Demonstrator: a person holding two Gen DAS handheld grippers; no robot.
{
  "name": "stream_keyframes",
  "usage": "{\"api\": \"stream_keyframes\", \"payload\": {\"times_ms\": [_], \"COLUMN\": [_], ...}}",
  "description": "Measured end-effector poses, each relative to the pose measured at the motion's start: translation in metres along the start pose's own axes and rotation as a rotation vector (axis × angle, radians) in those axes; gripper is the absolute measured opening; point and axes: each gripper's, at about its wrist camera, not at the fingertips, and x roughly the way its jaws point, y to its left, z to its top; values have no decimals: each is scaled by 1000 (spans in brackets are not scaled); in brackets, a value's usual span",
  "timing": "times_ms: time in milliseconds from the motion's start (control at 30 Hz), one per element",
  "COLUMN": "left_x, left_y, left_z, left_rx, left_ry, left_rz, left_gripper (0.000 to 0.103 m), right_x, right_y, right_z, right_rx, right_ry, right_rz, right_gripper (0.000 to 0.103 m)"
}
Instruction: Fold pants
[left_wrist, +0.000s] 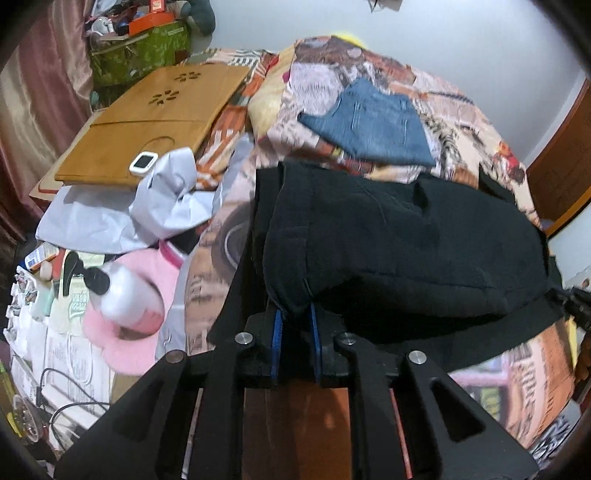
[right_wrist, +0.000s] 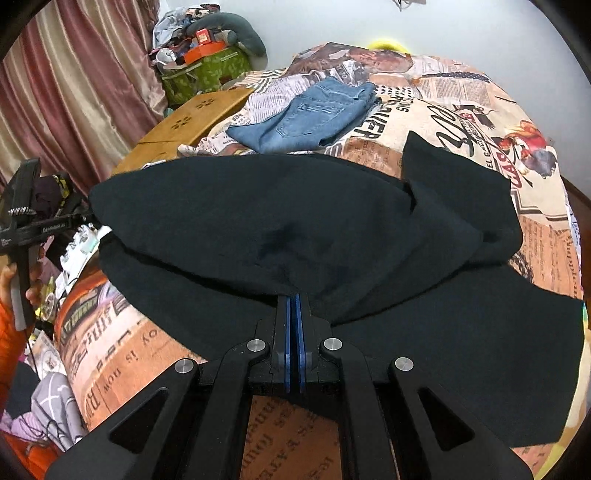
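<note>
Black pants (right_wrist: 295, 229) spread across the bed (right_wrist: 461, 122), on the newspaper-print bedspread; top layer folded over and lifted, its edge held up at both corners; lower layer lies flat on the cover underneath.

Left tool (left_wrist: 295, 314): blue pads a little apart with a bunched corner of the black fabric clamped between them; pads press on the cloth; gripping the pants.

Right tool (right_wrist: 294, 299): blue pads almost together, thin fabric edge pinched at the tips; gripping the pants at the other corner of the same fold.

In the right wrist view the left tool shows at the far left edge, a hand (right_wrist: 33, 284) on its handle, orange sleeve below it.

Blue jeans (right_wrist: 306, 114) already folded, lying further up the bed, apart from the black pants.

Left of the bed: wooden lap tray (left_wrist: 147, 122) with a small white device (left_wrist: 144, 161) on its near edge; crumpled grey cloth (left_wrist: 162, 199) just beside it; white bottle with black pump (left_wrist: 125, 295) over something pink; image blurred there.
</note>
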Motion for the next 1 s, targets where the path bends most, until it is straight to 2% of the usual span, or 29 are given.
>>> {"api": "stream_keyframes", "payload": {"times_ms": [100, 200, 333, 433, 533, 600, 667, 733, 900, 967, 1000], "left_x": [-3, -16, -33, -44, -50, -51, -49, -44, -27, -20, -15], "left_y": [-4, -8, -15, -19, -27, -35, -44, -54, -76, -83, -87], "left_z": [-3, -4, 3, 17, 33, 46, 58, 72, 103, 114, 119], "left_rx": [30, 38, 59, 48, 44, 47, 59, 77, 106, 113, 118], "left_ry": [-2, -36, -73, -103, -130, -149, -163, -164, -169, -169, -168], "left_rz": [56, 76, 106, 91, 81, 79, 80, 73, 66, 65, 69], "left_gripper": [14, 14, 16, 21, 38, 55, 60, 62, 81, 84, 85], "right_x": [-4, -9, -18, -29, -41, -50, -57, -59, -54, -49, -45], "right_y": [0, -1, -5, -12, -21, -30, -41, -52, -85, -96, -101], "right_z": [-2, -3, -3, 2, 10, 18, 27, 38, 61, 69, 73], "right_rx": [8, 22, 36, 54, 66, 80, 98, 109, 153, 168, 174], "right_ry": [4, 13, 13, -8, -45, -82, -113, -133, -156, -156, -158], "right_rz": [7, 8, 23, 29, 22, 7, -8, -34, -89, -109, -116], "right_gripper": [7, 9, 17, 22, 26, 30, 37, 37, 38, 51, 53]}}
